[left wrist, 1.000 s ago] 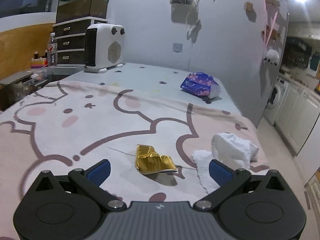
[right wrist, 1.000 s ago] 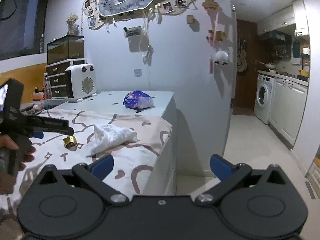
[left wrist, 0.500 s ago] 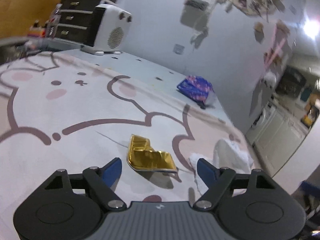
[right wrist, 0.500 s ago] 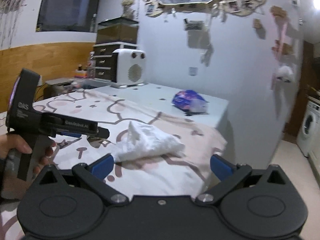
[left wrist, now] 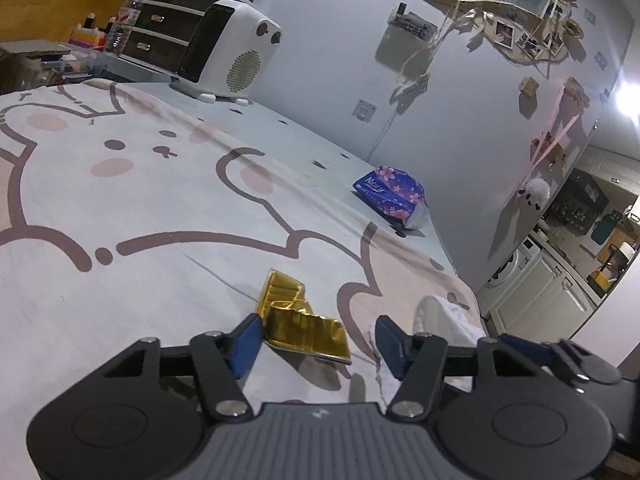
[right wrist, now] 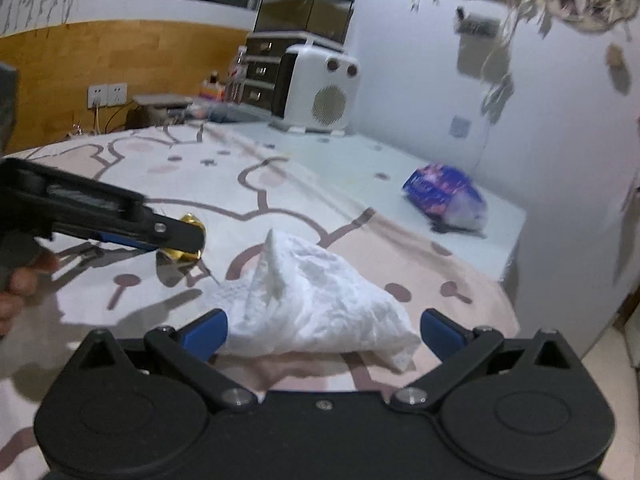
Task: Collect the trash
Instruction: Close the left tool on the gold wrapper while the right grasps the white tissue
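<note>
Since the earlier frames our right gripper [right wrist: 322, 330] has swung in from the open room toward the bed, so that the crumpled white tissue [right wrist: 316, 308], which lay far off at 10 o'clock of its view, now sits directly before it. Our left gripper [left wrist: 316, 340] has tilted and come a little closer to the gold foil wrapper [left wrist: 298, 322], and its jaws have just been closing around it. In the left wrist view the wrapper lies between the blue pads: the left pad [left wrist: 244, 342] seems to touch its edge, the right one stands apart from it, so we judge it is not yet pinched. The jaws of the right gripper stand wide open, and the tissue fills the space between them without being pressed. Both pieces lie on the cartoon-print blanket [left wrist: 140, 208], near its edge toward the kitchen, the tissue at about 3 o'clock from the wrapper. The long axis of the wrapper runs from 11 to 5 o'clock in the left view, so it lies slanted across the closing line and partly along the fingers. The left hand is nearer to the wrapper, the right to the tissue. The blue tissue pack [left wrist: 394, 198] further off at 1 o'clock is well apart from both.
</note>
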`<act>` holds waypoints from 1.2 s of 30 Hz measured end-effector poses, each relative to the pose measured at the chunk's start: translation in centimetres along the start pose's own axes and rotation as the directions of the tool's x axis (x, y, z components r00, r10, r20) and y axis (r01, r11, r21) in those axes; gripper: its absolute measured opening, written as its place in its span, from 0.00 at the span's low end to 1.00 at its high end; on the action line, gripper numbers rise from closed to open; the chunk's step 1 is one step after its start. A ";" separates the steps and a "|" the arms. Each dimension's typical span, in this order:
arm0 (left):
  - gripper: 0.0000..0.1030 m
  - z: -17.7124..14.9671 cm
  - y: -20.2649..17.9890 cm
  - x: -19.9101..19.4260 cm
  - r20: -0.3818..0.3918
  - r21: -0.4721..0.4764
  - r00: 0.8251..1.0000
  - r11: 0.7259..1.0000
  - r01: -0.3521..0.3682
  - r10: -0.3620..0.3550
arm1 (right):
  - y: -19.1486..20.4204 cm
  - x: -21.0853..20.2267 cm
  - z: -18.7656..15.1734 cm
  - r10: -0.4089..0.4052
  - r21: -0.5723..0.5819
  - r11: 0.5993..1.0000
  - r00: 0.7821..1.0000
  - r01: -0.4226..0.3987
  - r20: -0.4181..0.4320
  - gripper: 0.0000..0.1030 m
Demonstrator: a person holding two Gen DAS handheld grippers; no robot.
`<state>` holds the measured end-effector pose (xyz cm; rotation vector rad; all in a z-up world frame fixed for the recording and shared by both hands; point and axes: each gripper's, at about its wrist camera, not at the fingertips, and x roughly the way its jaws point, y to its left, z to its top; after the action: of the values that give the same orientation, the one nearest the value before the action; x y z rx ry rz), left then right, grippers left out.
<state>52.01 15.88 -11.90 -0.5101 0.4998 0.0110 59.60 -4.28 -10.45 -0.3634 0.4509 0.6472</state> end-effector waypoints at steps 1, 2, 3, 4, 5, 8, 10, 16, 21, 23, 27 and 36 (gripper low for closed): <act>0.44 0.0 0.1 0.1 -0.007 -0.004 1.000 1.000 0.006 -0.006 | -0.1 0.6 0.1 0.002 0.007 1.000 1.000 -0.002 -0.015 1.00; 0.39 0.0 0.2 0.2 -0.012 -0.010 1.000 1.000 0.009 -0.010 | -0.2 1.1 0.1 0.000 0.008 1.000 0.999 0.000 -0.032 0.95; 0.32 0.0 0.4 0.3 -0.019 -0.020 1.000 1.000 0.018 -0.018 | -0.2 1.3 0.2 0.003 0.009 1.000 0.999 -0.002 -0.042 0.90; 0.18 0.0 0.5 0.4 -0.023 -0.026 0.999 0.999 0.021 -0.021 | -0.1 1.3 0.2 0.020 0.022 1.000 0.999 -0.019 -0.034 0.80; 0.15 0.0 0.6 0.4 -0.030 -0.030 0.999 0.999 0.022 -0.023 | 0.0 1.2 0.1 0.035 0.035 0.999 0.999 -0.034 -0.032 0.66; 0.00 -0.1 0.5 0.3 -0.030 -0.026 0.999 0.999 0.019 -0.020 | 0.8 0.6 0.2 0.074 0.065 0.995 0.996 -0.071 -0.047 0.33; 0.00 -0.3 0.5 -0.1 -0.023 -0.021 0.999 0.999 0.024 -0.024 | 1.6 0.0 0.4 0.064 0.070 0.996 0.997 -0.061 -0.050 0.19; 0.00 -0.8 0.1 -1.7 0.000 0.014 1.000 1.000 0.017 -0.017 | 3.1 -2.6 1.3 0.062 0.111 0.992 0.998 -0.061 -0.007 0.12; 0.02 -0.7 0.9 -1.9 0.026 -0.041 1.000 0.999 0.011 -0.009 | 1.9 -2.3 3.4 -0.032 0.188 0.982 0.999 0.027 0.026 0.11; 0.13 -0.5 1.9 -1.7 0.023 -0.097 1.000 0.995 0.014 -0.012 | 0.9 -1.0 4.5 -0.046 0.246 0.969 0.998 0.038 0.029 0.10; 0.31 0.1 3.3 -1.5 0.038 -0.172 0.999 0.985 0.001 0.006 | 0.4 2.9 6.3 -0.018 0.309 0.951 1.000 0.013 0.011 0.10; 0.57 0.4 4.0 -1.9 0.073 -0.210 0.997 0.978 0.014 0.001 | 1.8 9.5 6.4 0.085 0.312 0.948 0.995 -0.063 -0.057 0.10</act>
<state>50.00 19.77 -12.52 -0.7168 0.4279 0.0767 66.96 4.61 -10.21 -0.0708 0.6258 0.6264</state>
